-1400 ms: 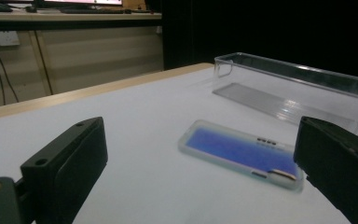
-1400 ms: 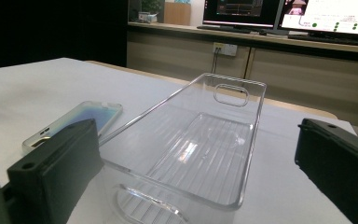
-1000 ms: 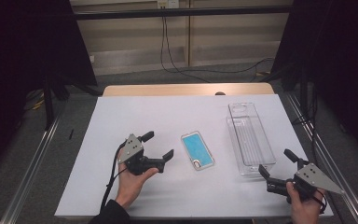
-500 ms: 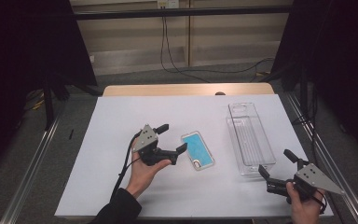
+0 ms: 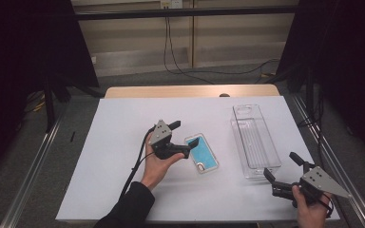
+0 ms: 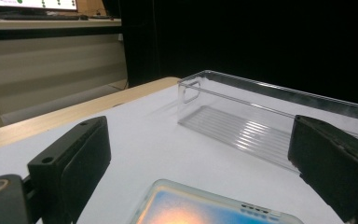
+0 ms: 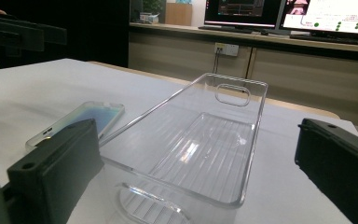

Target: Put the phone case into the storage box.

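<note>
A phone (image 5: 202, 153) with a blue screen in a clear case lies flat near the middle of the white table (image 5: 123, 142). My left gripper (image 5: 181, 138) is open just left of it, jaws either side of the phone's near end, not touching. In the left gripper view the phone (image 6: 205, 207) lies low between the wide-apart jaws of the left gripper (image 6: 200, 163). A clear plastic bin (image 5: 255, 140) stands to the right. My right gripper (image 5: 281, 165) is open at the bin's near end, with the bin (image 7: 200, 144) between its jaws (image 7: 196, 172).
The bin (image 6: 261, 121) holds nothing and has a cut-out handle at its far end. A wooden strip (image 5: 190, 91) runs along the table's far edge, metal rails along both sides. The phone (image 7: 81, 121) and the left gripper (image 7: 14, 32) show far left in the right gripper view.
My left gripper has moved right across the table up to the phone's left end, staying open. The right gripper, phone and bin have not moved.
</note>
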{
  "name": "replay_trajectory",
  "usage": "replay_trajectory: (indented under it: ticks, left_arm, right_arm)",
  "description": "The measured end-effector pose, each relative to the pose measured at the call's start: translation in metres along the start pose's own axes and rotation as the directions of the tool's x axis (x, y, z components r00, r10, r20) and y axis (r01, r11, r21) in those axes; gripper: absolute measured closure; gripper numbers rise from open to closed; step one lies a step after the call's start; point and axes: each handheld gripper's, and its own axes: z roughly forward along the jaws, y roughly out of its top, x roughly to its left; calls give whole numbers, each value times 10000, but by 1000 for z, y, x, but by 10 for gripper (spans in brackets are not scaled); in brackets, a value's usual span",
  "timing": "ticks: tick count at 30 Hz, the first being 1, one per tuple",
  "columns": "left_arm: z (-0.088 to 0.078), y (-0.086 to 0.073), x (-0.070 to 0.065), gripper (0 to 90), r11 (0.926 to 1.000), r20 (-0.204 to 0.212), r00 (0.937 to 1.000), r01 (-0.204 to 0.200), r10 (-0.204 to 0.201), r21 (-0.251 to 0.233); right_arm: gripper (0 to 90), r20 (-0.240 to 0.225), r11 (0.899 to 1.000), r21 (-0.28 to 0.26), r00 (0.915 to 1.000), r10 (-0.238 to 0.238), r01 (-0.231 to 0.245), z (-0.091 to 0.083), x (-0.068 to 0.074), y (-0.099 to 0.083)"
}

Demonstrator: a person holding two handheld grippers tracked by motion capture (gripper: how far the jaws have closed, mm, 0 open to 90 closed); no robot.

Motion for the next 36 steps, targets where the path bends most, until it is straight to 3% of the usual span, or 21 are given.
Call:
replay_trajectory:
  ticks: [3, 10, 14, 21, 27, 28, 29, 36]
  left_arm:
    - [5, 1, 2, 66, 10000, -121, 9999, -70, 70, -45]
    - [22, 9, 6, 94, 9997, 25, 9998, -172, 171, 184]
    - [32, 4, 10, 148, 9986, 67, 9999, -125, 121, 519]
    - [44, 5, 14, 264, 9980, 201, 9995, -245, 234, 578]
    - [50, 11, 13, 469, 9979, 408, 9988, -289, 266, 577]
    - [51, 11, 13, 469, 9974, 519, 9985, -231, 195, 688]
    - [54, 11, 11, 538, 9946, 629, 9976, -336, 275, 981]
    - [58, 7, 11, 787, 9922, 899, 9959, -236, 126, 1226]
  right_arm:
    - [0, -1, 10000, 0, 10000, 7, -7, 0, 0, 0]
    - [0, -22, 10000, 5, 10000, 0, 0, 0, 0, 0]
    - [0, -35, 10000, 9, 10000, 12, -12, 0, 0, 0]
    - [0, 31, 10000, 12, 10000, 24, -24, -1, 0, -1]
    - [0, 69, 10000, 4, 10000, 15, -15, -2, -1, -1]
    - [0, 70, 10000, 6, 10000, 15, -15, -2, -1, -1]
    - [0, 63, 10000, 1, 10000, 16, -16, -2, -1, -1]
    - [0, 84, 10000, -5, 10000, 29, -29, -2, -1, -1]
